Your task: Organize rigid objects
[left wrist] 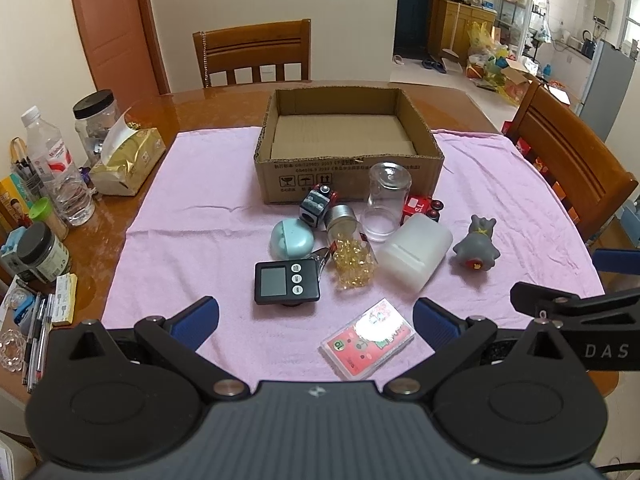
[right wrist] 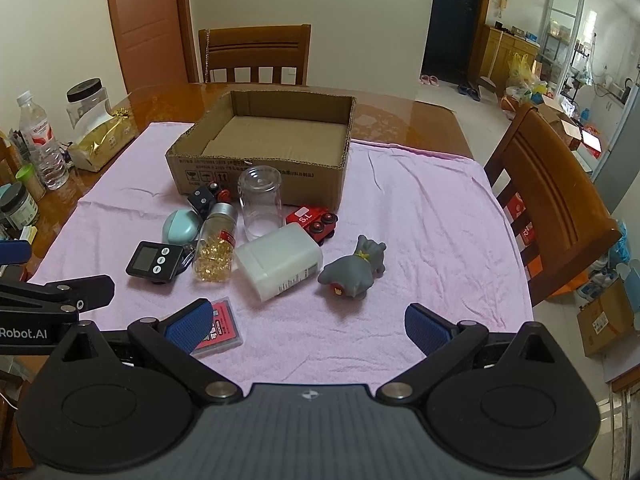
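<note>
One cardboard box, open-topped, nothing inside, at the far middle of the pink cloth covering the wooden table.

Loose items on the cloth, all on the near side of the box:
- One clear glass, upside down, just in front of the box wall.
- Two red toy vehicles: one left of the glass, behind a dark cube; one right of the glass, against the box.
- One dark cube.
- One round pale-blue case.
- One bottle of yellow capsules, lying on its side, silver cap toward the box.
- One black timer, screen up.
- One white plastic container, on its side.
- One grey rubber toy, farthest right.
- One red card box, nearest the grippers.

Two wooden chairs: one beyond the table, one at the right.

Left gripper: jaws wide apart, holding nothing; card box lies between its fingers.

Right gripper: jaws wide apart, holding nothing; its left finger overlaps the card box in view, contact unclear.
</note>
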The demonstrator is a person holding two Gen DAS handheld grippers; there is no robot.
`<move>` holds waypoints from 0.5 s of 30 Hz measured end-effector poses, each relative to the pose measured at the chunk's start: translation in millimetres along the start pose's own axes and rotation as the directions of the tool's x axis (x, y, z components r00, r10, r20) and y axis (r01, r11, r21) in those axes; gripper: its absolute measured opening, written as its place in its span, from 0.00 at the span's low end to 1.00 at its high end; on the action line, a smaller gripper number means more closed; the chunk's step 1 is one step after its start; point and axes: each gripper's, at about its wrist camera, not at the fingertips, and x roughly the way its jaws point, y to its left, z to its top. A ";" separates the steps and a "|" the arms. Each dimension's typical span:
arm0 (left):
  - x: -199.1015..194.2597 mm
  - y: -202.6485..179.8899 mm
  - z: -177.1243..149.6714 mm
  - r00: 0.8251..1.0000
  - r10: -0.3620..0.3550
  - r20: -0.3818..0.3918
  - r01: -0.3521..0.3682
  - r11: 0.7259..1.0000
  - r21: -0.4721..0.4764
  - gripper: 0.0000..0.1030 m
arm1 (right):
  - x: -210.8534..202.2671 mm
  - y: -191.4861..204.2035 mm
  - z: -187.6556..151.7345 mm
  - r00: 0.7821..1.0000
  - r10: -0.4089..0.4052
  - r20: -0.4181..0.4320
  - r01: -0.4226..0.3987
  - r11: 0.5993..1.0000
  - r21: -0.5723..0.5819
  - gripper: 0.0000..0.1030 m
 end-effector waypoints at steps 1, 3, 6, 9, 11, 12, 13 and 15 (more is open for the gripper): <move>1.9 1.1 0.3 1.000 -0.003 -0.002 0.003 1.000 0.003 0.99 | 1.3 1.0 0.4 1.000 -0.001 -0.001 0.001 1.000 0.000 1.00; 4.7 3.4 0.6 1.000 -0.008 0.001 0.008 1.000 0.013 0.99 | 3.3 3.1 0.6 1.000 -0.002 0.002 0.002 1.000 -0.001 1.00; 9.5 7.3 1.5 1.000 -0.012 0.002 0.012 1.000 0.028 0.99 | 5.9 6.2 0.1 1.000 -0.001 0.006 0.001 1.000 0.000 1.00; 13.9 11.2 1.4 1.000 -0.021 0.003 0.021 0.999 0.043 0.99 | 8.9 10.8 -0.8 1.000 0.008 0.008 -0.008 1.000 0.003 1.00; 17.0 13.7 1.4 1.000 -0.027 0.001 0.027 0.998 0.051 0.99 | 11.7 13.5 -1.7 1.000 0.019 0.009 -0.019 1.000 0.002 1.00; 18.6 15.3 1.7 1.000 -0.030 -0.001 0.030 0.998 0.053 0.99 | 13.3 15.0 -1.8 1.000 0.023 0.011 -0.023 1.000 0.001 1.00; 20.4 17.2 1.6 0.999 -0.033 -0.002 0.033 0.998 0.054 0.99 | 15.3 16.4 -2.8 1.000 0.029 0.012 -0.029 1.000 -0.001 1.00; 23.9 21.5 0.9 0.999 -0.039 -0.002 0.039 0.998 0.055 0.99 | 20.1 18.8 -4.2 0.999 0.045 0.014 -0.044 0.999 -0.007 1.00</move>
